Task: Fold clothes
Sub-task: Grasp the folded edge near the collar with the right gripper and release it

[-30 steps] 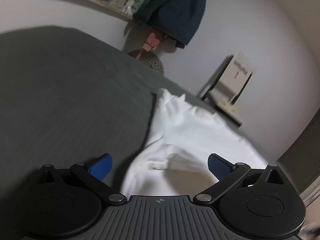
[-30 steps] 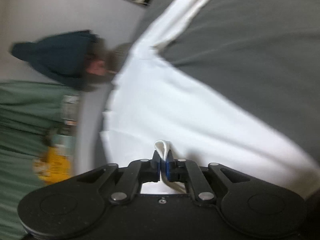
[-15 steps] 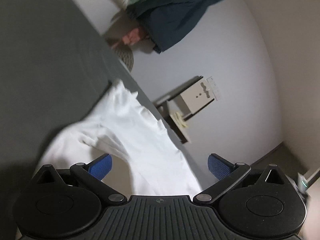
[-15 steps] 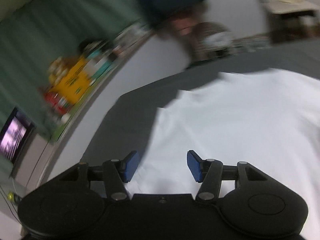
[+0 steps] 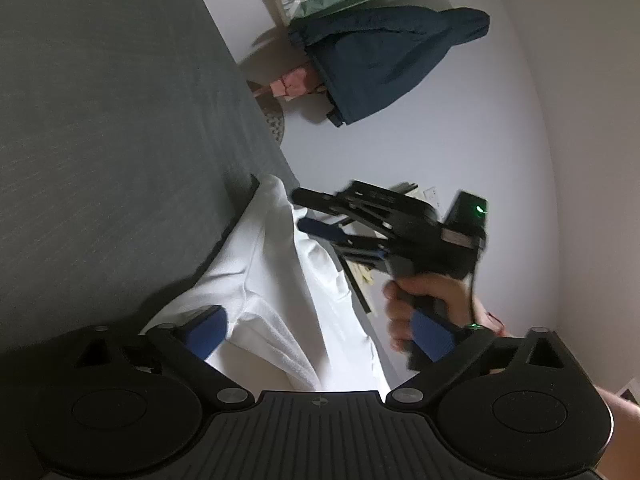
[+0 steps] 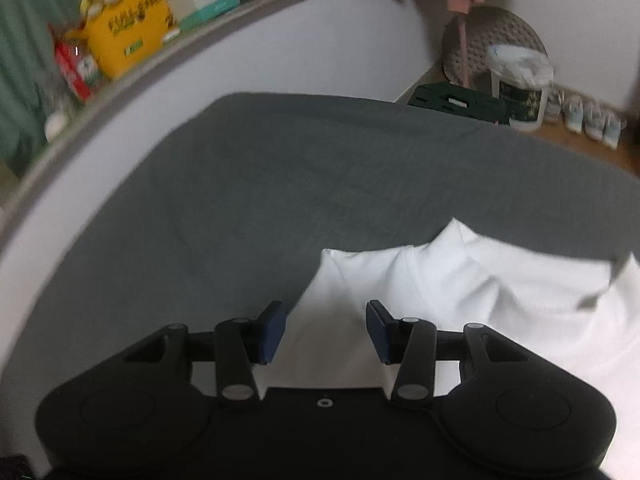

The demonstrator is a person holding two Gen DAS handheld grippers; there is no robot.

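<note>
Shirt (image 6: pixel 460 308) on bed (image 6: pixel 304 176), near edge

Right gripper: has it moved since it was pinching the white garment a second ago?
Yes. The right gripper has let go, its jaws now open, and swung round: the cluttered shelf went from lower left to upper left above the white garment.

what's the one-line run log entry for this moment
stage: between folds | left gripper: open, over white garment | right gripper: open, at garment edge | garment: lying on grey bed, unheld
</note>
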